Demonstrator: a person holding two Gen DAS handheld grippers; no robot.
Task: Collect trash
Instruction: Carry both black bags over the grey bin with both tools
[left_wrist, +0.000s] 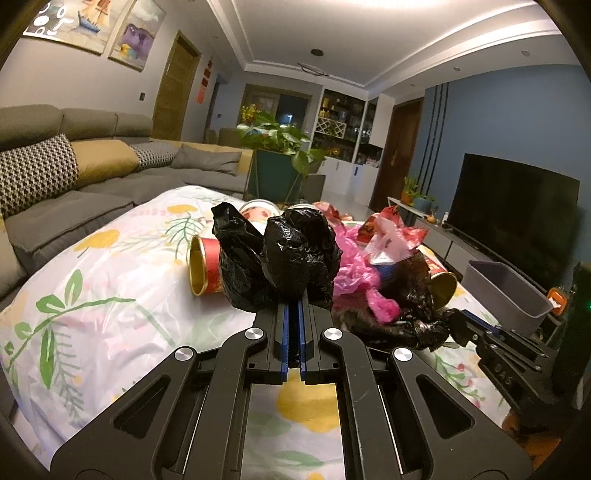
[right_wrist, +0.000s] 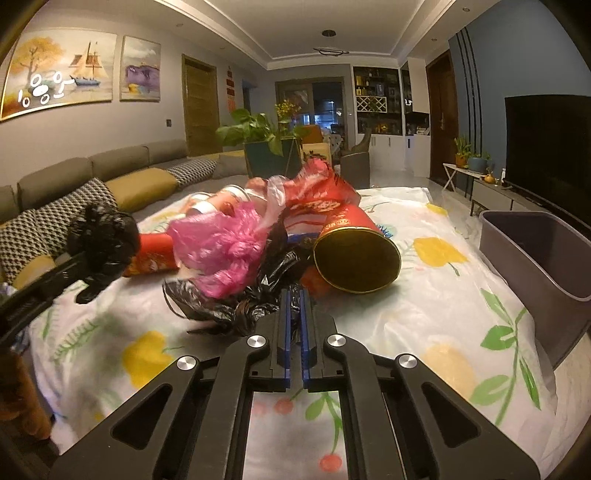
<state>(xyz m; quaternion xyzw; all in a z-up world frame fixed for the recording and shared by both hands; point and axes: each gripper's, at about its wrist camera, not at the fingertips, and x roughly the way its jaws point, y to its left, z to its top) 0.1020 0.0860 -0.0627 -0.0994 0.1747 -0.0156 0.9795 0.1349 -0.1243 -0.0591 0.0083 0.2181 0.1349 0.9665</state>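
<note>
Seen along the left gripper (left_wrist: 293, 306), the fingers are drawn nearly together and pinch a crumpled black bag (left_wrist: 284, 258), which bulges up just past their tips and looks lifted clear of the surface (left_wrist: 110, 280). Behind it a red can (left_wrist: 205, 266) lies on its side, its gold mouth facing this way. To the right is the rest of the heap: a pink bag (left_wrist: 354, 273), red wrappers (left_wrist: 391, 229) and more black film (left_wrist: 399, 325). The right gripper (left_wrist: 456, 323) is nipping that film at its near edge. The grey bin (left_wrist: 509, 291) stands beyond the heap on the right (seemingly empty, though its floor is hidden).

Along the right gripper (right_wrist: 294, 306), the fingers are likewise all but closed, with black film (right_wrist: 251, 302) caught between them. A second can (right_wrist: 356, 254) lies just ahead, touching the heap; the bin (right_wrist: 535, 251) is off to the right.

I judge both grips made, so carrying is the step in hand. Next, each load must swing over the bin's rim before the fingers part, and the right's film may drag the pink bag along.
</note>
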